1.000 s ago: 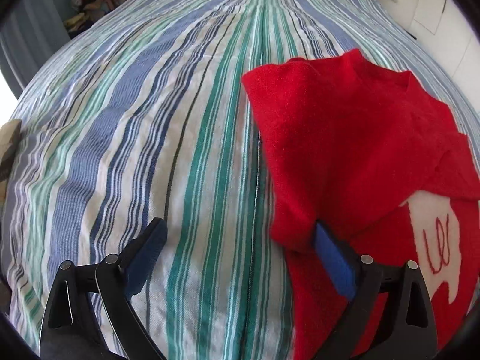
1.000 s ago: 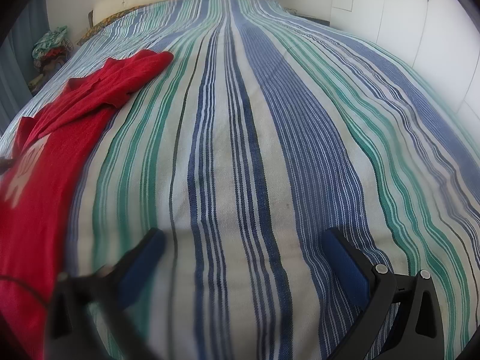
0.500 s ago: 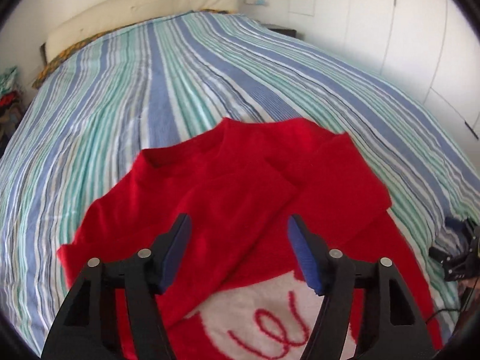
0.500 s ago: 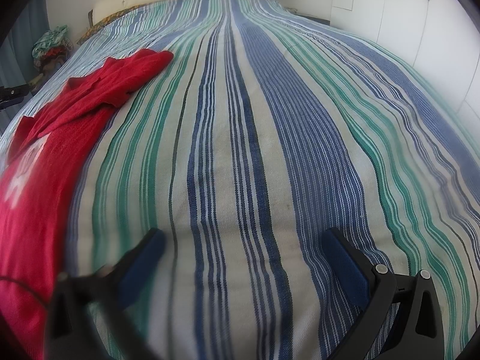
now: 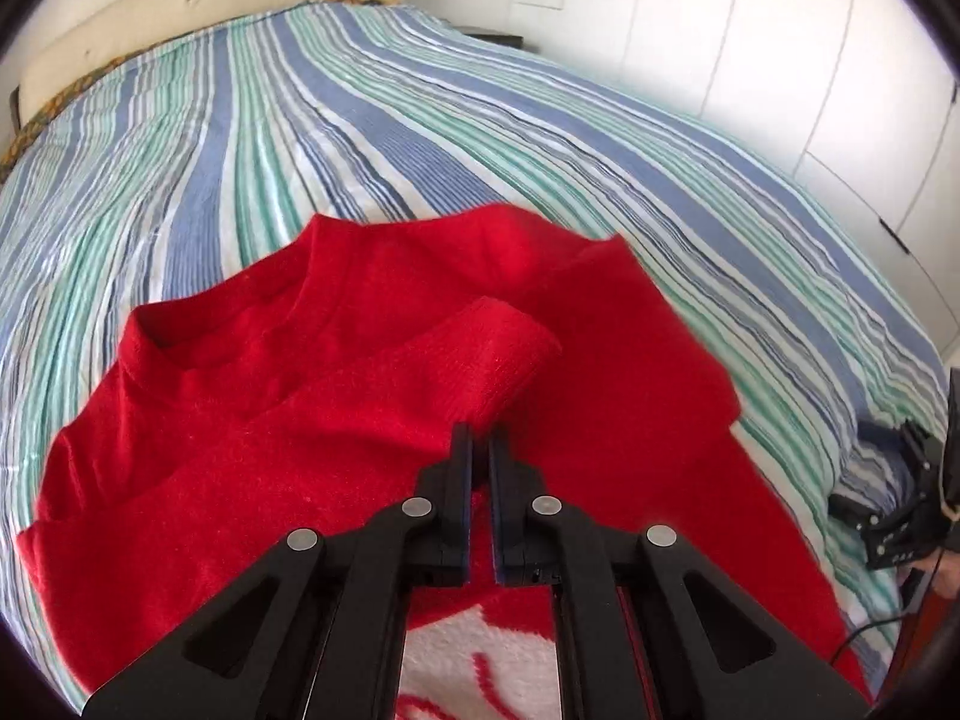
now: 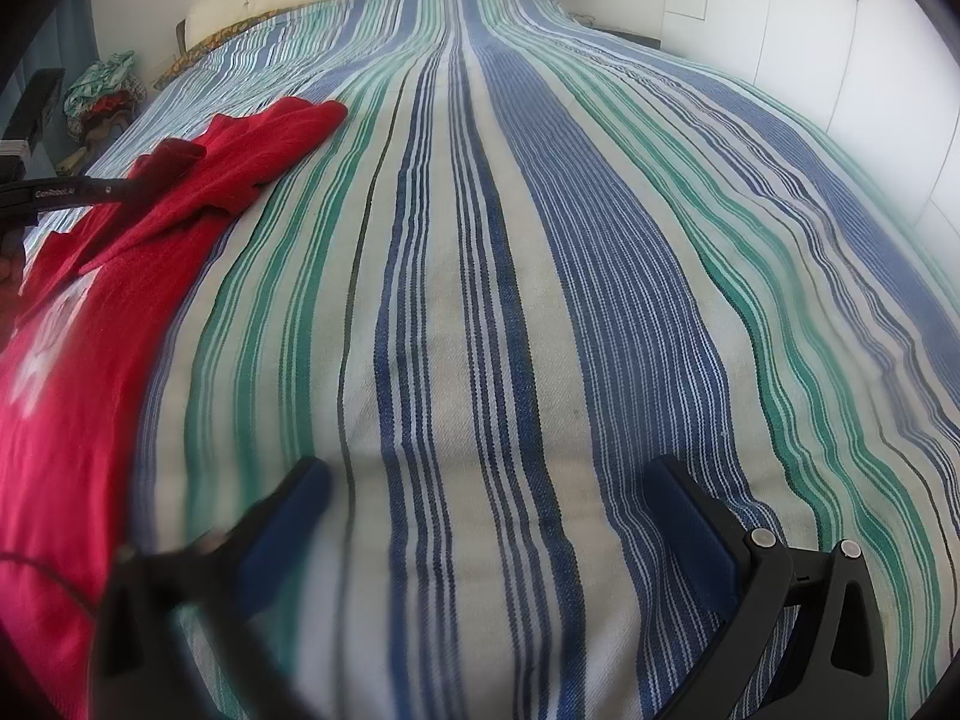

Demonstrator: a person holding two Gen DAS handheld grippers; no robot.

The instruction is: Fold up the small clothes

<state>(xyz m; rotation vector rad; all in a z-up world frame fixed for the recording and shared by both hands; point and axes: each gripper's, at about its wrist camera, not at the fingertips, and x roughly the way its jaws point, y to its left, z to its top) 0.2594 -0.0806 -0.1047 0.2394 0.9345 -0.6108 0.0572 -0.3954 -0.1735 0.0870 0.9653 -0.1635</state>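
A small red sweater [image 5: 336, 396] with a white front patch lies on the striped bedspread [image 5: 420, 138]. Its left sleeve [image 5: 474, 360] is folded across the chest. My left gripper [image 5: 479, 441] is shut on the cuff end of that sleeve and holds it over the sweater's body. In the right wrist view the sweater [image 6: 102, 300] lies at the left, with the left gripper [image 6: 129, 187] reaching over it. My right gripper [image 6: 486, 516] is open and empty, low over bare bedspread [image 6: 540, 300] to the right of the sweater.
A cream headboard [image 5: 198, 18] stands at the far end of the bed. White wardrobe doors [image 5: 780, 48] line the right side. A heap of clothes [image 6: 102, 90] sits off the bed's far left. The right gripper [image 5: 900, 504] shows at the bed's right edge.
My left gripper has swung over the sweater and closed on the sleeve cuff; it was open before. The right gripper has stayed still and open.
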